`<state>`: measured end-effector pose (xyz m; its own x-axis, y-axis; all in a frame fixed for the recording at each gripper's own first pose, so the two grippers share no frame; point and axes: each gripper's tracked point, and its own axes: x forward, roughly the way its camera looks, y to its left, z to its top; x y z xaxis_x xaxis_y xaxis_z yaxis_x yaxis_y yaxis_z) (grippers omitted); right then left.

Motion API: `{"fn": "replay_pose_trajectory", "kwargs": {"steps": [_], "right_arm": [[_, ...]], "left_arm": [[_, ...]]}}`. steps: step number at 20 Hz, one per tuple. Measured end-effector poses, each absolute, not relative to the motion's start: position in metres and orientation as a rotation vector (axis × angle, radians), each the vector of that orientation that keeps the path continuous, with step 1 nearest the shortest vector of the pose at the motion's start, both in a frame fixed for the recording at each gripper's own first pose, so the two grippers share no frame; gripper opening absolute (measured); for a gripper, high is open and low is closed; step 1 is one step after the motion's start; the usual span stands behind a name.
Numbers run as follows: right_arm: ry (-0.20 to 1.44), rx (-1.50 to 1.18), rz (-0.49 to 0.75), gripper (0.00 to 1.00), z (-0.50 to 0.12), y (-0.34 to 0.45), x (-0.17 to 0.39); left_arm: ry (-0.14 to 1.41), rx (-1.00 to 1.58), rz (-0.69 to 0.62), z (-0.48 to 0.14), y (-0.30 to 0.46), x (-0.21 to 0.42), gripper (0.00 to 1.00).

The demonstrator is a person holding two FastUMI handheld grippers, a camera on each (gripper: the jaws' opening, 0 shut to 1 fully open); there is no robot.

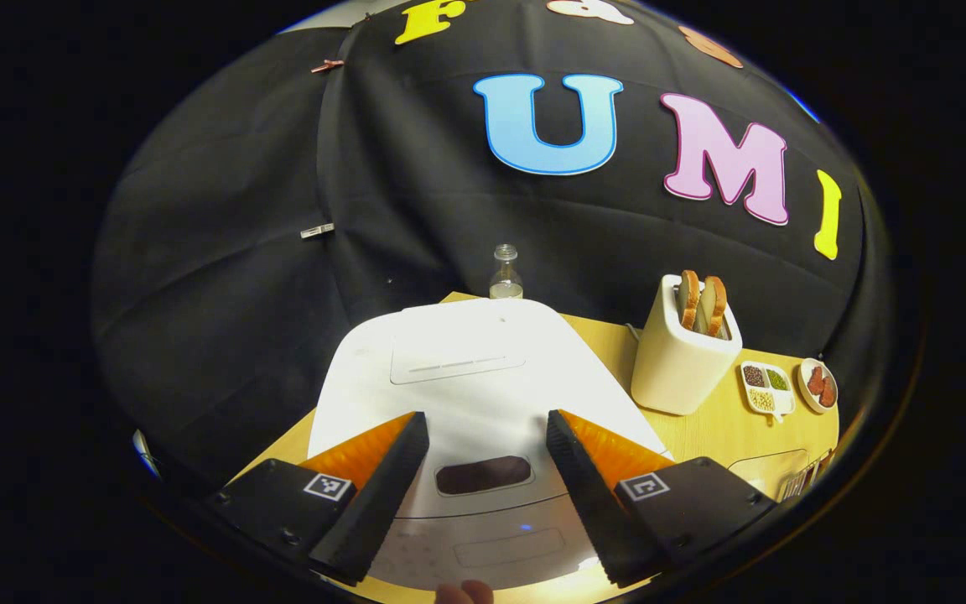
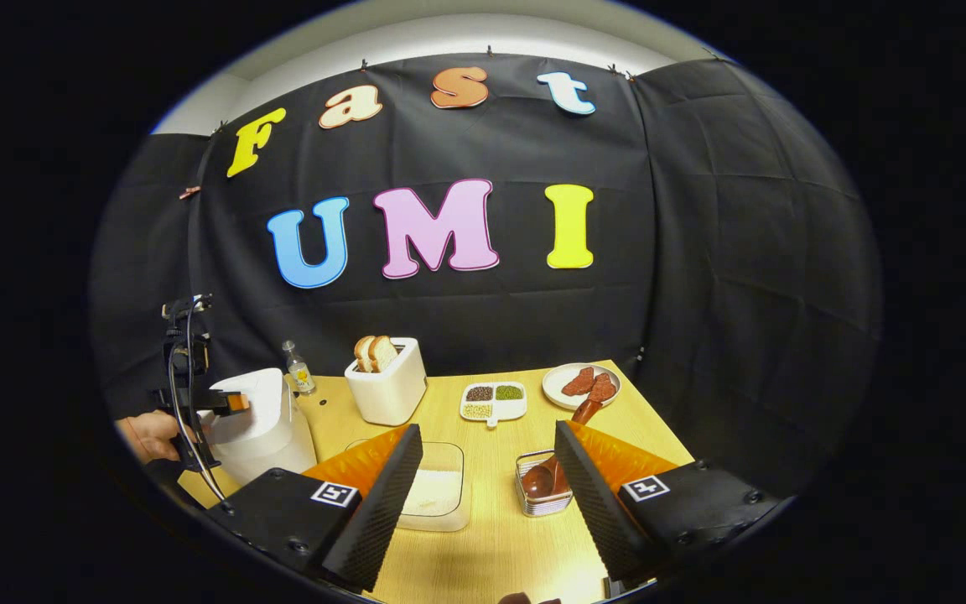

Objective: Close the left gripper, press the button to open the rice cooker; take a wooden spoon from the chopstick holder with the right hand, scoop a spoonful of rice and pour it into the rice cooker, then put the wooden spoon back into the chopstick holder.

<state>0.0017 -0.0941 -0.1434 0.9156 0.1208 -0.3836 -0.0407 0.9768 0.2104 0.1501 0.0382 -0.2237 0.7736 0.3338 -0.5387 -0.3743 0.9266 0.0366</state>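
With your left gripper (image 1: 487,495) hanging spread-fingered over the closed white plastic rice cooker (image 1: 470,377) on the wooden counter (image 1: 701,424), bring its fingers together first, then press squarely on the cooker's front button (image 1: 498,549); the right gripper (image 2: 487,495) idles, fingers apart.

Open left gripper (image 1: 483,470) above rice cooker (image 1: 475,377)

Black cloth wall (image 2: 701,252) hangs creased behind a pale wooden bench (image 2: 500,537), with a white ceiling strip (image 2: 449,33) glowing above.
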Motion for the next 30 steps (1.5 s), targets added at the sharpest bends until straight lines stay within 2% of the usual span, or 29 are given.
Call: {"fn": "replay_pose_trajectory", "kwargs": {"steps": [7,9,18,26,30], "right_arm": [[0.394,0.209,0.088,0.98,-0.137,-0.088,0.003],[0.383,0.207,0.087,0.98,-0.132,-0.087,0.003],[0.306,0.185,0.100,0.98,-0.097,-0.075,0.017],[0.249,0.169,0.112,0.98,-0.073,-0.065,0.029],[0.219,0.164,0.113,0.98,-0.060,-0.062,0.032]], "left_arm": [[0.545,-0.026,0.345,-0.211,0.034,0.155,0.98],[0.492,-0.025,0.317,-0.194,0.031,0.157,0.95],[0.227,-0.001,0.146,-0.094,-0.005,0.132,0.95],[0.084,-0.009,0.032,-0.032,-0.037,0.089,0.96],[0.057,-0.005,-0.002,-0.022,-0.048,0.066,0.96]]}}
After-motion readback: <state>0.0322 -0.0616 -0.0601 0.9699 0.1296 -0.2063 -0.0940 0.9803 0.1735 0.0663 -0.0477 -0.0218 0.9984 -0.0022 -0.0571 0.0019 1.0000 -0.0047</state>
